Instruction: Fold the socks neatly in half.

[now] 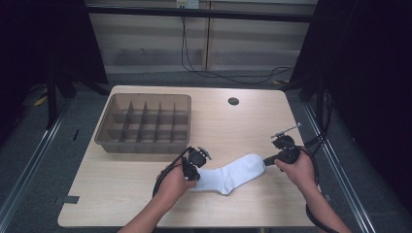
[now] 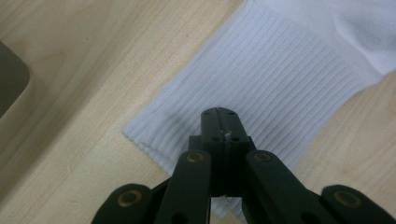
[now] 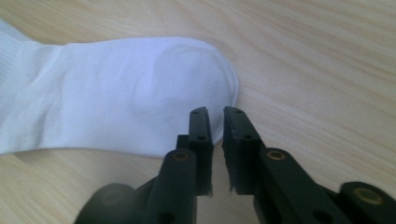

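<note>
Jaws of the left gripper [image 2: 219, 122] pinch the sock's [image 1: 232, 173] ribbed cuff; right gripper [image 3: 215, 122] jaws stand slightly parted, empty, at the sock's toe on the wooden table [image 1: 243, 126].

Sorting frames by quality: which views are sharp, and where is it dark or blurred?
High view: table evenly lit, sock bright, the surroundings nearly black. Left gripper view: sock ribbing crisp, jaw bases soft. Right gripper view: sock toe and wood slightly soft, the near links of the right gripper blurred; no strong glare.
</note>
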Demonstrator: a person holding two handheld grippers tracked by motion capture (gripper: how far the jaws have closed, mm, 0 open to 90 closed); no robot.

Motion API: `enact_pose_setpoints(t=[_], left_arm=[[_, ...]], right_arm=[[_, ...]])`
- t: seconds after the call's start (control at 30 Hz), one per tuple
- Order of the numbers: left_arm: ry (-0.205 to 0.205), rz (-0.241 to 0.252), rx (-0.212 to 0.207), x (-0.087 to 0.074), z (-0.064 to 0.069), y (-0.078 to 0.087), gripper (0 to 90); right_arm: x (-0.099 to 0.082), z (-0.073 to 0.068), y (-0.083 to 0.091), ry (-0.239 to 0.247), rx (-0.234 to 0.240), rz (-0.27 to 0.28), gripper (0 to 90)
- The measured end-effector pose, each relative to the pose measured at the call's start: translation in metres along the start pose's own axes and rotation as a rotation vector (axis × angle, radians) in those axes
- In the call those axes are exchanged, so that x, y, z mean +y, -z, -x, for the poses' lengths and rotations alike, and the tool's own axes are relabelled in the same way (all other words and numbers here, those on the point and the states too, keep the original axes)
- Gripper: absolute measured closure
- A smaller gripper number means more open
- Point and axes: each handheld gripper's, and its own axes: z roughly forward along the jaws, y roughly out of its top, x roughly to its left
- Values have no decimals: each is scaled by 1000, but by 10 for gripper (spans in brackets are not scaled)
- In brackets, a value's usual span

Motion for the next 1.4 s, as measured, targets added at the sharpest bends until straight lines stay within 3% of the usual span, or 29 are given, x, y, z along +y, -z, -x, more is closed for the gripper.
enact_pose_setpoints(t=[0.17, 0.33, 0.5, 0.6, 0.63, 0.73, 0.93, 1.07, 1.2, 1.4], left_arm=[[1, -3, 4, 1, 1, -1, 900], [-18, -11, 11, 1, 2, 0, 900], [-11, -6, 5, 0, 1, 0, 900], [-16, -4, 13, 1, 2, -1, 900], [-21, -8, 14, 1, 2, -1, 900], [-16, -4, 10, 0, 2, -1, 900], [9, -1, -1, 1, 1, -1, 900], [-12, -8, 11, 3, 3, -1, 900], [1, 1, 9, 4, 4, -2, 900], [-10, -14, 9, 8, 4, -2, 900]], right_arm=[[3, 2, -4, -21, 4, 16, 662], [9, -1, -12, -17, -25, -4, 645], [11, -5, -30, 12, -39, -54, 649], [11, -6, -31, 6, -41, -43, 695], [10, -6, -31, 0, -41, -45, 749], [10, -6, -30, -3, -28, -43, 802], [10, -8, -21, 0, -24, -34, 812], [11, -11, -10, -3, -8, -21, 812], [15, -16, 0, -6, 10, 3, 810], [19, -23, 6, 6, 15, 3, 810]])
